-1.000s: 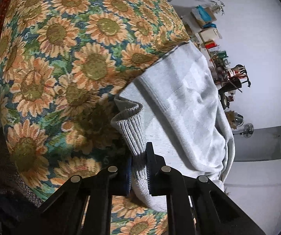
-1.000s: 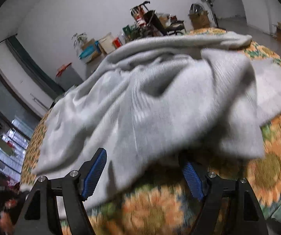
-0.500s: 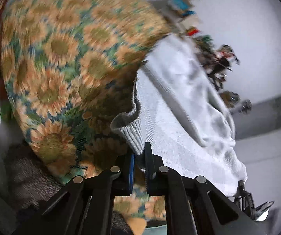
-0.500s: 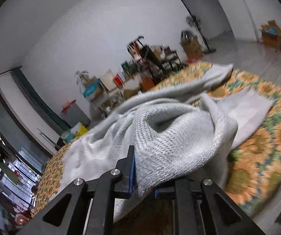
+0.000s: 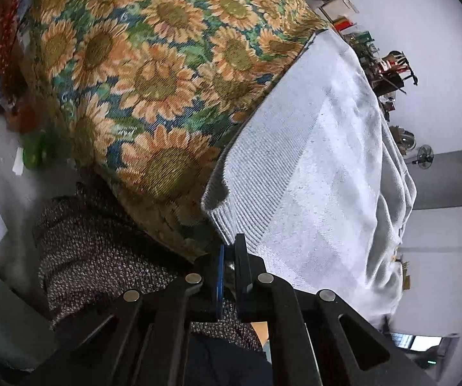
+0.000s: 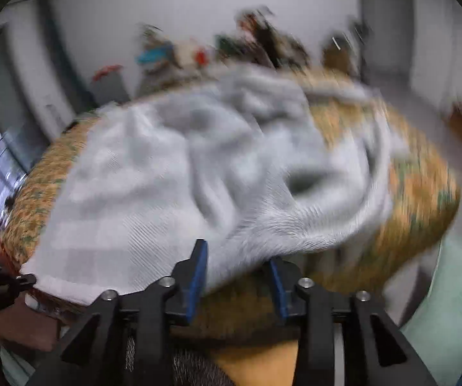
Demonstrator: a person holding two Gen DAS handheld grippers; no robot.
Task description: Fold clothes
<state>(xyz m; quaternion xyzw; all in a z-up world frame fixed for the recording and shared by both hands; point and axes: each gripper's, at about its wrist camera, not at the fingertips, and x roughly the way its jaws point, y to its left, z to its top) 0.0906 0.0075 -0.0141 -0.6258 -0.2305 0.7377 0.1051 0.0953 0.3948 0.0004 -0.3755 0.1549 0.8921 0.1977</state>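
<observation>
A light grey knitted sweater [image 5: 327,160] lies rumpled on a table covered by a sunflower cloth [image 5: 153,74], its ribbed hem at the near edge. My left gripper [image 5: 229,254] is shut on that hem at the table's edge. In the blurred right wrist view the sweater [image 6: 166,177] spreads across the sunflower cloth [image 6: 417,186]. My right gripper [image 6: 237,267] has its blue-padded fingers partly apart, with a bunch of the hem lying between them. The left gripper [image 6: 5,284] shows at the far left, holding the hem's other end.
Dark speckled clothing of the person [image 5: 102,251] is right below the table edge. Boxes and clutter [image 5: 391,64] line the far white wall, with a standing fan [image 5: 423,157] beyond. A green object [image 5: 33,157] lies on the floor left of the table.
The right gripper closed on the sweater, pulled it toward the near edge, and its fingers have now spread wider. The left gripper drew the hem back to the table's edge, still shut.
</observation>
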